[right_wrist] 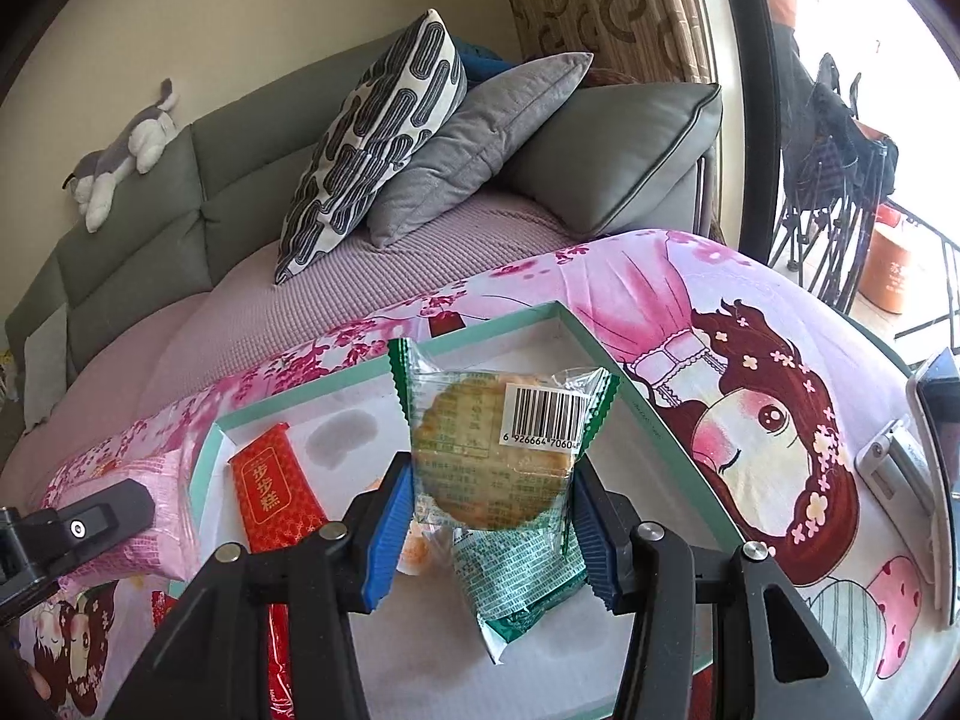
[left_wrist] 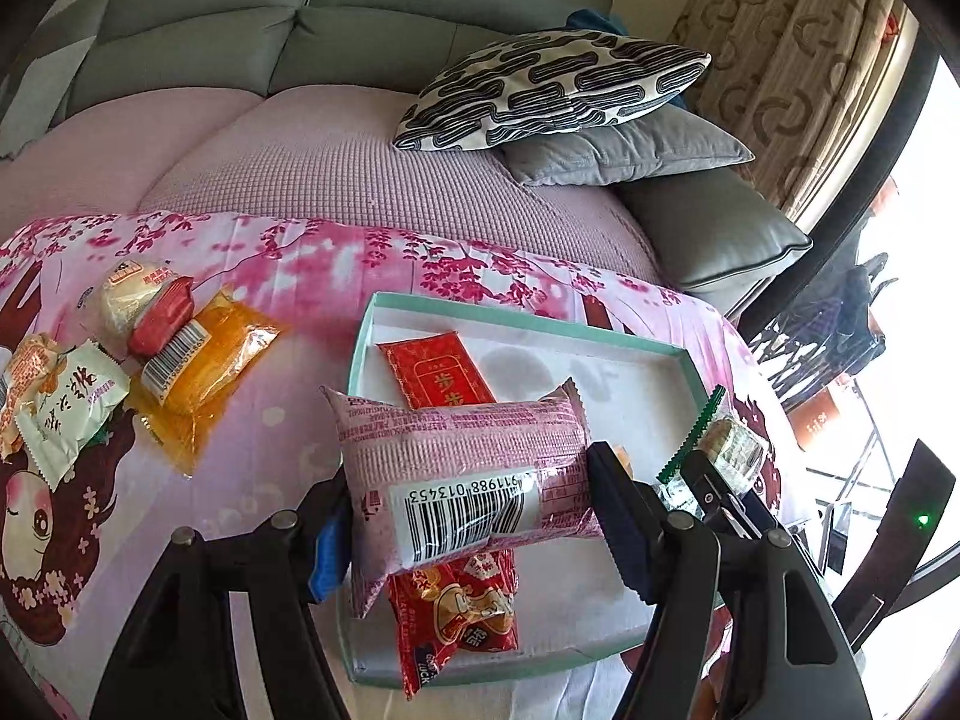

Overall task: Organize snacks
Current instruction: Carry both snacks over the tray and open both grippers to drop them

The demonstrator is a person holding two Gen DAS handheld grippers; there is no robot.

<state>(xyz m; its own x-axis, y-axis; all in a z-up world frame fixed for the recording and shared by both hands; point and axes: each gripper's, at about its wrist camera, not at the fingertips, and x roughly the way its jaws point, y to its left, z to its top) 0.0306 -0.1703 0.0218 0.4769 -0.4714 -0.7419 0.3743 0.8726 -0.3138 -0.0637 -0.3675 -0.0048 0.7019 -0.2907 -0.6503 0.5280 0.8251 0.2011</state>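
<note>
My left tongs (left_wrist: 468, 516) clamp the pink snack pack (left_wrist: 462, 468), right tongs (right_wrist: 489, 531) the green-wrapped cracker (right_wrist: 498, 456); I should lower both flat into the teal tray (left_wrist: 690, 360), cracker at three o'clock.

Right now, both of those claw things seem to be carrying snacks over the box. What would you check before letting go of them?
1. Left gripper grips the pink packet: ok.
2. Right gripper grips the green-edged biscuit packet: ok.
3. Both packets hang over the teal-rimmed box: ok.
4. Free floor in the box for both: ok, white floor shows beside the red packet.
5. Grippers clear of each other: cannot tell, they are close.
6. Loose snacks still waiting on the cloth: not ok, several remain.
</note>
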